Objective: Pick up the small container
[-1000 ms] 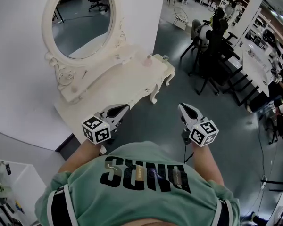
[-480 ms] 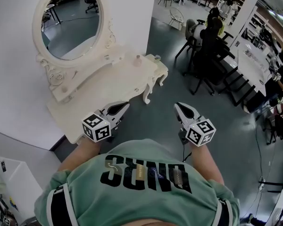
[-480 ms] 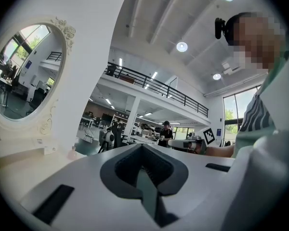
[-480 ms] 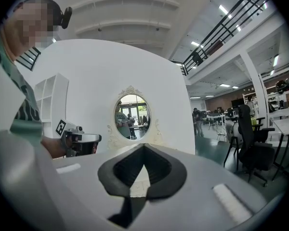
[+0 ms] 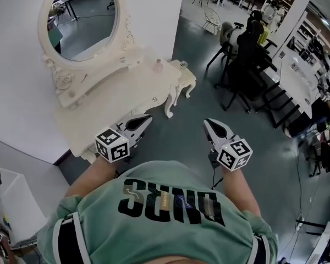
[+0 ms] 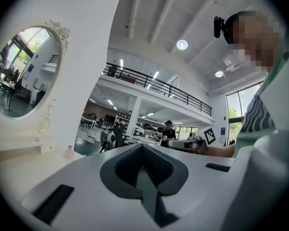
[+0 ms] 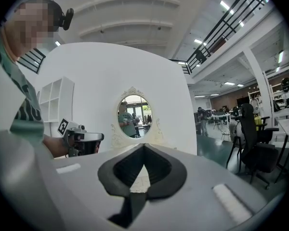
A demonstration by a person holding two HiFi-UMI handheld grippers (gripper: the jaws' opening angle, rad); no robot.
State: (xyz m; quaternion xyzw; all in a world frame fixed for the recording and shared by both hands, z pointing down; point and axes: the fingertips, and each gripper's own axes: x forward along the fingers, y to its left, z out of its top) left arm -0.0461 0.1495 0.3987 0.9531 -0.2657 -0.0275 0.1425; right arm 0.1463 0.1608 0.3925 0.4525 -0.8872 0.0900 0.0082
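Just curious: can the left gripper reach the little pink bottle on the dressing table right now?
Probably not yet: the left gripper is shut and held well short of the pink bottle; nothing blocks the way.

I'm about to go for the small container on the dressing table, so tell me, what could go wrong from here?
1. The left gripper and right gripper are both shut; reaching in without opening could knock the small pink container over.
2. It stands at the far end of the table, so a nudge might send it to the floor.
3. A second small thing stands near it and could be grabbed by mistake.
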